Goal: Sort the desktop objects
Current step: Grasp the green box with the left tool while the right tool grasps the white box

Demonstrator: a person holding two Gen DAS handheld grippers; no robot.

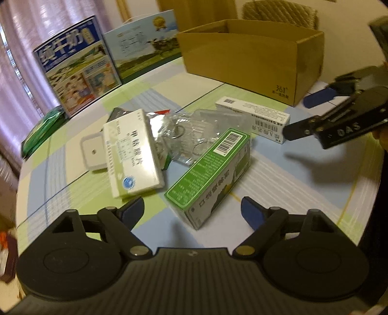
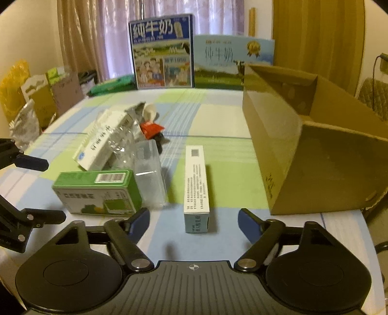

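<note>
The right gripper (image 2: pixel 192 220) was held with its jaws spread wide, nothing between them. A long white box (image 2: pixel 196 184) was seen lying just ahead (end-on), a green box (image 2: pixel 97 193) to its left, an open cardboard carton (image 2: pixel 315 155) to its right.

milk cartons (image 2: pixel 162 51) upright, far edge | curtain (image 2: pixel 101 36) | chair (image 1: pixel 281 12)

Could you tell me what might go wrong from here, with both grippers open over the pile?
1. The green box leans on clear plastic packaging; lifting it with the left gripper may drag or shift that.
2. The white box is narrow and lies end-on to the right gripper; a grip at its tip could let it swing.
3. The two grippers work close together and might collide.
</note>
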